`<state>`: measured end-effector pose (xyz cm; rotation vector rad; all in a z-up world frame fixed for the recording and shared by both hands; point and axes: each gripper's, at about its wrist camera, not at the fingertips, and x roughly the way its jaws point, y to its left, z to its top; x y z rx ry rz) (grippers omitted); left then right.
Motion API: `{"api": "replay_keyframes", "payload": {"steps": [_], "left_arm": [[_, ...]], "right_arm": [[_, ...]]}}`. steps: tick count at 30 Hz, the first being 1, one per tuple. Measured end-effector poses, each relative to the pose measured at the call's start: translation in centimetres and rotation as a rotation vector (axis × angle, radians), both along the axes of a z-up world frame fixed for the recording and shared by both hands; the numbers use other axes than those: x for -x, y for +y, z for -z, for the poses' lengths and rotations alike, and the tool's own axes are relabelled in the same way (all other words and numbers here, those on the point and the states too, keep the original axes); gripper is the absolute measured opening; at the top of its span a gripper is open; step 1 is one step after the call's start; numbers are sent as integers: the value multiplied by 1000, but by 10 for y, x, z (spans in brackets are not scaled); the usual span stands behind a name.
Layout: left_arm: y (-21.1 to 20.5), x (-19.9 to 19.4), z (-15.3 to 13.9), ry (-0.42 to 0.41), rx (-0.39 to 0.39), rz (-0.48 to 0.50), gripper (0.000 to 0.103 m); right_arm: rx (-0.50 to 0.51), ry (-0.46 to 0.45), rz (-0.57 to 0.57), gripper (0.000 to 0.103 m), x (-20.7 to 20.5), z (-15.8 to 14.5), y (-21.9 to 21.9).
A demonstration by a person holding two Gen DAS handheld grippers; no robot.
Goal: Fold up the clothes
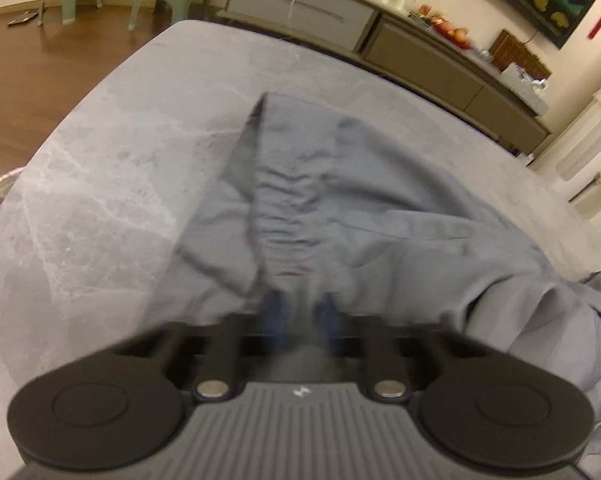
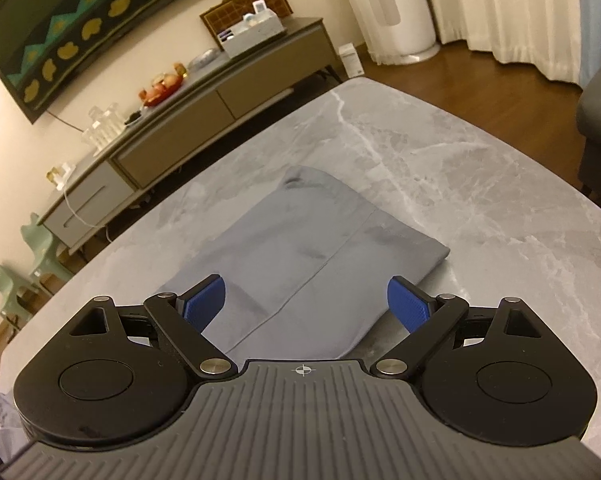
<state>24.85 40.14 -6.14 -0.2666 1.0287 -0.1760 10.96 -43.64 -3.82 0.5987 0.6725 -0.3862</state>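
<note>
My left gripper [image 1: 298, 312] is pinched onto a bunched fold of the soft grey cotton garment [image 1: 340, 216], which lies on the grey marbled table [image 1: 92, 184]; limp and light, it will sag, so edges and corners are where I'd take it. My right gripper [image 2: 305, 305] hovers spread wide over it, holding nothing. Only the right view shows the flat, partly folded end [image 2: 300, 236]; the left is blurred.
</note>
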Motion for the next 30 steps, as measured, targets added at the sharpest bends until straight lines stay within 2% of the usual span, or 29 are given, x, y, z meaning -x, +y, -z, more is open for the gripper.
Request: {"api": "replay_keyframes", "payload": {"steps": [3,4,6,8,10,12,13,14,15,17,19,25,28,30], "left_arm": [[6,0,-7,-13,1,-21,4],[11,-1,-9,-18,9,-36,7],[21,-1,-12,-27,22,-68,21],[29,-1,-11,-9,51,-88,60],[34,-2,-5,22,101,-101,70],[33,-3,1,51,156,-92,76],[31,-3,2,53,172,-91,84],[27,-3,3,52,183,-89,84],[23,-5,2,47,198,-75,78],[13,-8,-1,34,195,-38,23],[2,-12,-6,17,168,-13,4],[-5,-15,-47,-148,198,9,2],[-4,-21,-76,-280,239,-5,2],[2,-28,-100,-399,265,-51,2]], "right_arm": [[12,2,-10,91,-1,-1,3],[15,5,-11,91,-1,-1,4],[18,7,-11,91,0,-3,5],[20,5,-14,91,0,-4,5],[24,5,-18,91,-1,-5,5],[32,11,-26,91,-2,-5,7],[37,17,-31,91,-3,-4,9],[43,22,-35,91,-3,-4,10],[50,25,-39,91,-4,-4,11],[65,31,-46,91,-4,-5,14],[76,34,-52,91,-5,-5,16],[80,29,-41,91,-3,-7,14],[82,27,-32,91,-1,-7,13],[85,25,-27,91,-1,-8,12]]}}
